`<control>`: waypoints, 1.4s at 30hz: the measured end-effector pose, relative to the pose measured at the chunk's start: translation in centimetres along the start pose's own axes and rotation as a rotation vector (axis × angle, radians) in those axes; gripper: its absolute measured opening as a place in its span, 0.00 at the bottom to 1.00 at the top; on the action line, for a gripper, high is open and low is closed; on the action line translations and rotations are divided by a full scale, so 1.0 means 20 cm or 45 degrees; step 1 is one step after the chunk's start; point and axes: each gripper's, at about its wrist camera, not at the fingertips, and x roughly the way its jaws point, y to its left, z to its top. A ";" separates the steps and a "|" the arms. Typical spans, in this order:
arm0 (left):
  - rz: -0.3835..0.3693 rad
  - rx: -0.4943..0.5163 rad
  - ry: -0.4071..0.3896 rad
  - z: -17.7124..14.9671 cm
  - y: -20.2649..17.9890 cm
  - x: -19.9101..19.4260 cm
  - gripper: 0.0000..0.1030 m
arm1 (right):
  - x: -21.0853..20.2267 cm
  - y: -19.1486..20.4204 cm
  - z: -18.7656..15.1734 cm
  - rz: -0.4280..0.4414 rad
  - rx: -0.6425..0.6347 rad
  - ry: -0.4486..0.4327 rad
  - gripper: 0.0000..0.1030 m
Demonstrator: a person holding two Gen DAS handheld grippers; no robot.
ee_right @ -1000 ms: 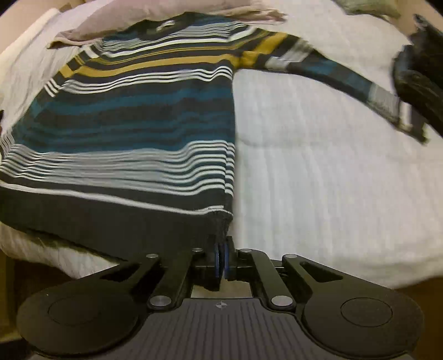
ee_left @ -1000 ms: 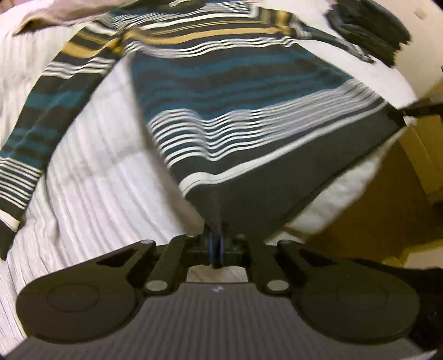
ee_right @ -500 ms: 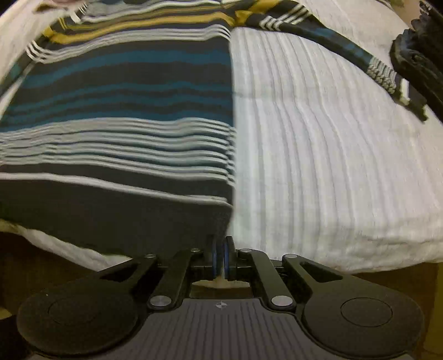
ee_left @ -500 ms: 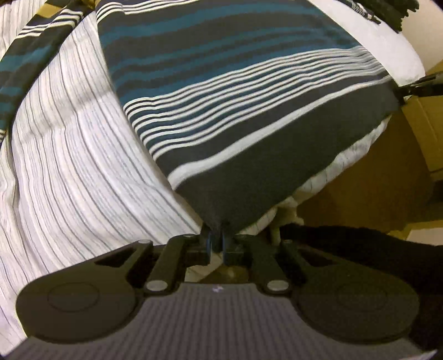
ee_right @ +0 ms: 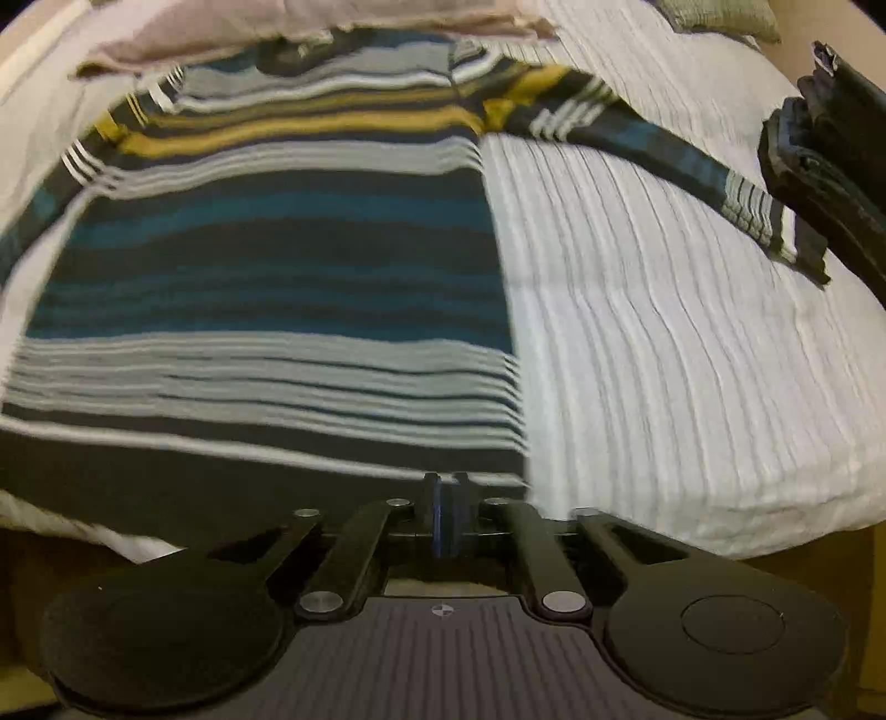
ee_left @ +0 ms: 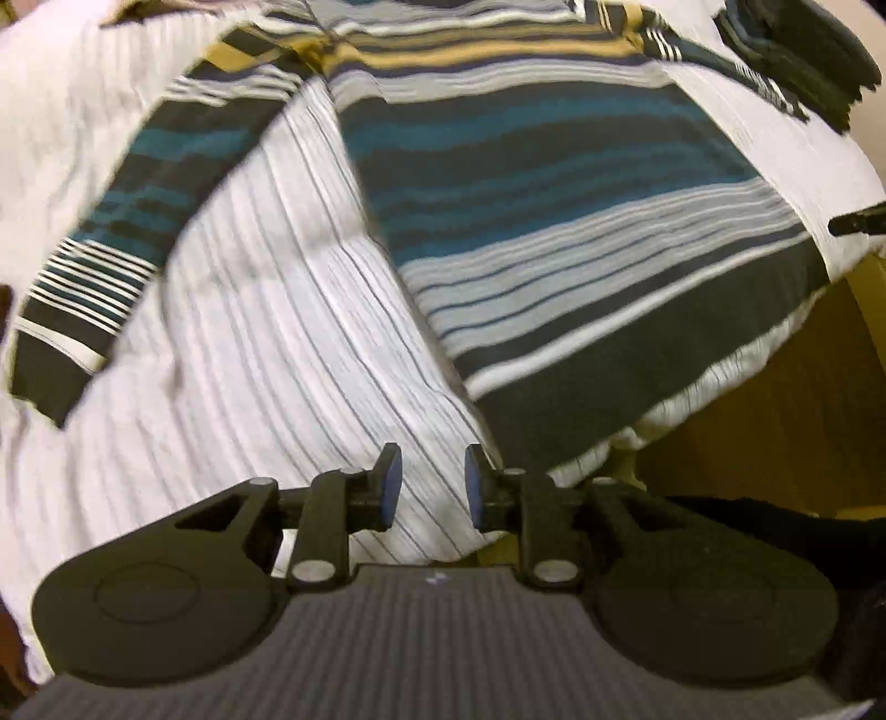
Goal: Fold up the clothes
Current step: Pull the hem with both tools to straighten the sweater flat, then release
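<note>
1. The bed [ee_left: 232,354], covered in a white ribbed spread with thin dark lines, fills most of both views; its near edge drops off toward a brownish floor at the lower right of the left wrist view.
2. The striped sweater [ee_left: 554,232] lies spread flat on the bed, front or back up I cannot tell. Bands run across it: yellow near the shoulders, teal and dark through the middle, pale grey lower down, and a wide dark hem at the near edge of the bed. In the right wrist view the sweater [ee_right: 266,288] takes up the left half of the frame.
3. One sleeve [ee_left: 111,232] stretches out and down to the left in the left wrist view, its cuff lying on the spread well away from the body. The other sleeve [ee_right: 664,160] reaches out to the right in the right wrist view.
4. A pile of dark clothing [ee_right: 825,166] sits at the far right of the bed, and the second sleeve's cuff ends just beside it, perhaps touching; motion blur makes this hard to judge.
5. A pale pinkish fabric [ee_right: 277,27] lies at the head of the bed, beyond the sweater's collar.
6. The left tool [ee_left: 427,490] hovers over bare spread just beside the hem corner, its blue-padded fingers apart with nothing between them.
7. The right tool [ee_right: 444,515] has its fingers pressed together, clamped on the dark hem at the sweater's right corner.
</note>
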 end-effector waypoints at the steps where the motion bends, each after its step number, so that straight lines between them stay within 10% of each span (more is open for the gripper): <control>1: 0.007 -0.004 -0.018 0.01 0.01 -0.03 0.20 | -0.03 0.03 0.01 0.003 0.014 -0.031 0.77; 2: 0.014 -0.008 -0.035 0.03 0.02 -0.06 0.21 | -0.07 0.07 0.02 0.009 0.004 -0.063 0.88; 29: 0.370 -0.021 -0.305 0.39 -0.13 -0.52 0.87 | -0.38 0.36 0.41 0.172 -0.136 -0.227 0.89; 42: 0.254 0.077 -0.270 0.41 -0.01 -0.45 0.92 | -0.41 0.56 0.36 0.077 -0.058 -0.164 0.89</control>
